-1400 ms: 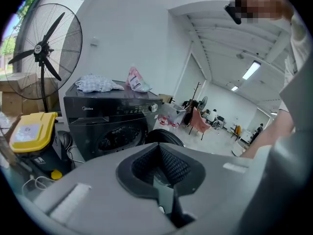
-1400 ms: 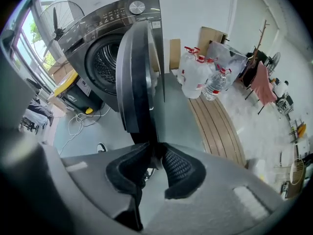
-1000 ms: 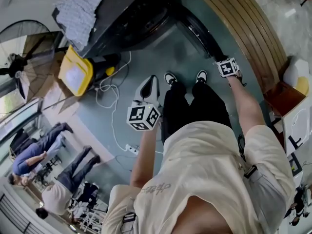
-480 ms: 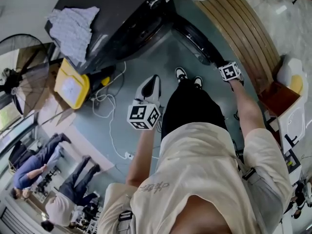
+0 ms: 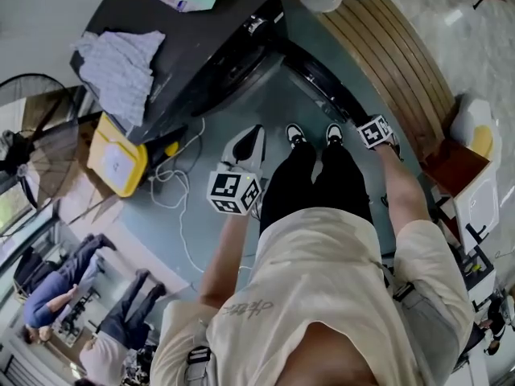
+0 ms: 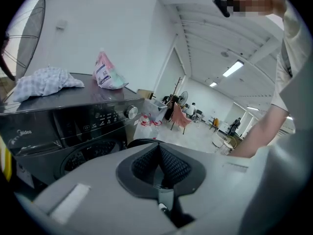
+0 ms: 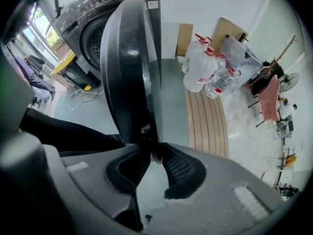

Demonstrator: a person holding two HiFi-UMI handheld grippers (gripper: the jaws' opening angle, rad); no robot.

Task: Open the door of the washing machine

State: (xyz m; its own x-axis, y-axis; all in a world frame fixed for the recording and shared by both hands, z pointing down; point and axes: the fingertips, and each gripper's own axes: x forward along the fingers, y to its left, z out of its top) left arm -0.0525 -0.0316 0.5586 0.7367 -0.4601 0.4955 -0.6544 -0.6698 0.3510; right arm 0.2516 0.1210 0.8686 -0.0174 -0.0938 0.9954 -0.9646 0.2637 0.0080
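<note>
Washing machine point(image 6: 73, 131): dark front-loader, ahead of and slightly left of the left gripper's jaws; well beyond the right jaws, behind the door leaf.
Door point(image 7: 129, 67): already swung well away from the machine front. Its rim runs straight away from the right jaws, and its near edge sits between them.
Drum opening point(image 7: 95, 38): exposed, beyond the right jaws and left of the door leaf.
Right gripper point(image 7: 154, 153): pointing down, jaws closing on the door's edge, pads on either face of the rim.
Left gripper point(image 6: 159, 153): jaws together with nothing between them, held clear of the machine.
Step in hand: I judge this the last part of the swing, taking the door to full open.
Technique: I would move the right gripper along the arc set by the hinge (not in a straight pull), so the rim stays square between the pads and does not twist out.
Caution: I would ease off as the hinge nears its stop, and release only once the door rests.
</note>
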